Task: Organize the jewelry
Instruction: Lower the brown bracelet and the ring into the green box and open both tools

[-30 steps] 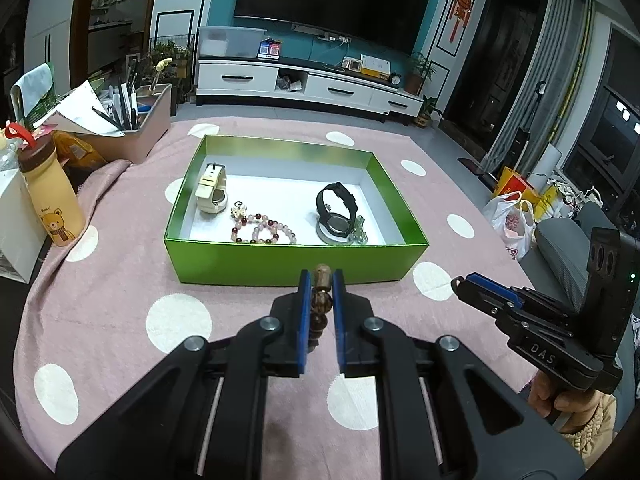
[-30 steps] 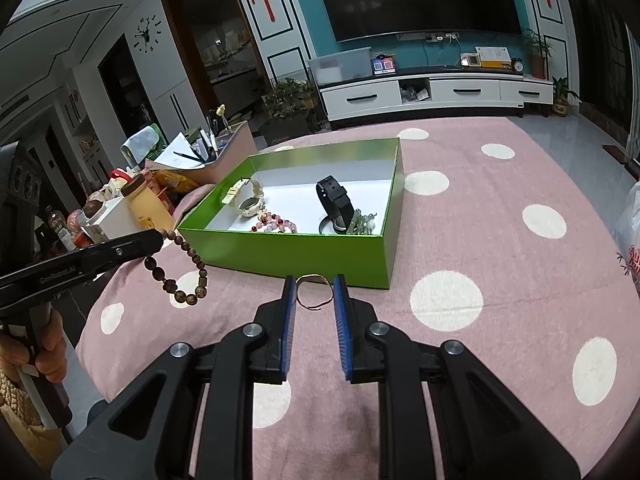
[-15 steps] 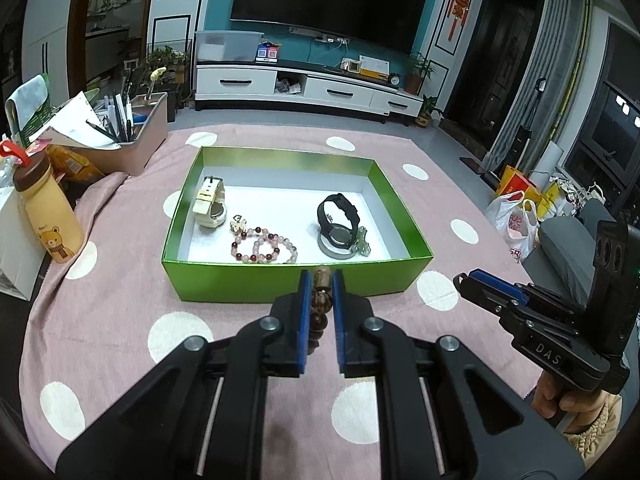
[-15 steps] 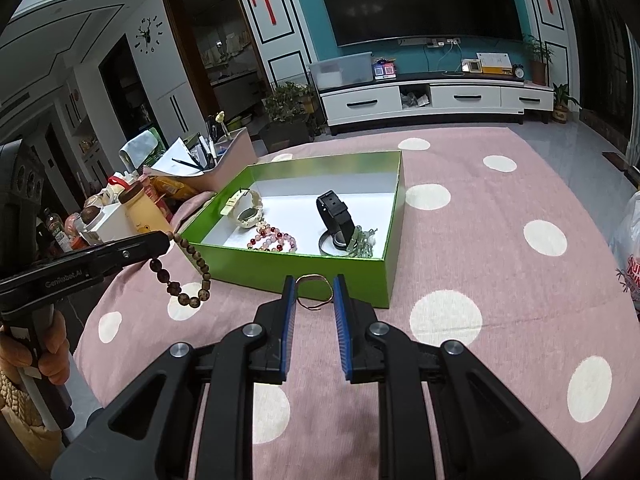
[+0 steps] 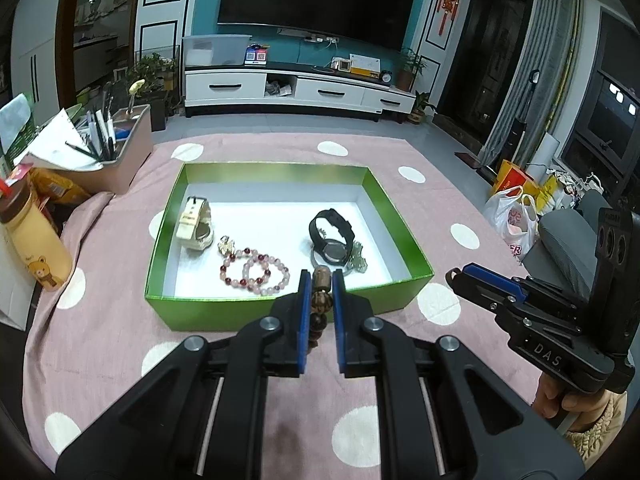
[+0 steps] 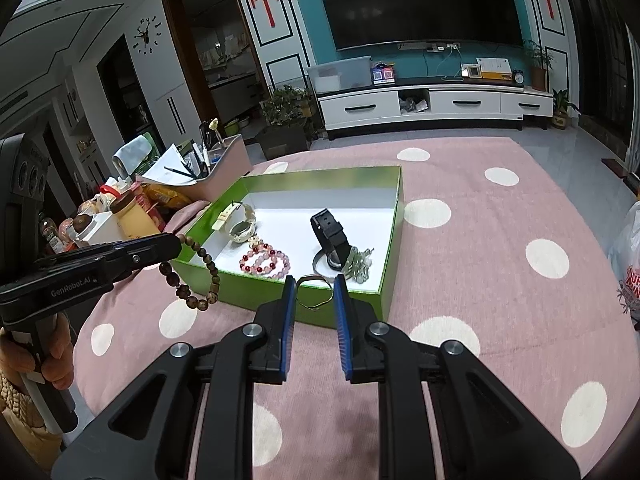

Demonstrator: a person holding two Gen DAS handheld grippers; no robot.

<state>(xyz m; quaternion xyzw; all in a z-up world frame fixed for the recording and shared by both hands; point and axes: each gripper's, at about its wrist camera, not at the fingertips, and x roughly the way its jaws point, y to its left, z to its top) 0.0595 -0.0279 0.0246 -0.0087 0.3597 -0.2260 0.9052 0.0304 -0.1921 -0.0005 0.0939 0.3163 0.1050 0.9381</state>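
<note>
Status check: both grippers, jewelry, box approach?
Left gripper shut on wooden bead bracelet. Right gripper shut on thin bangle. Both at near wall of green box. Nothing blocking.

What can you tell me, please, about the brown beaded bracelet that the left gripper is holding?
The wooden bead bracelet is a loop of round, mottled brown beads that look like wood. The left gripper is shut on one part of it, a few beads stacked between the blue fingers. The rest hangs free in a sagging loop, in the air in front of the near left corner of the green box, touching nothing else in view.
</note>
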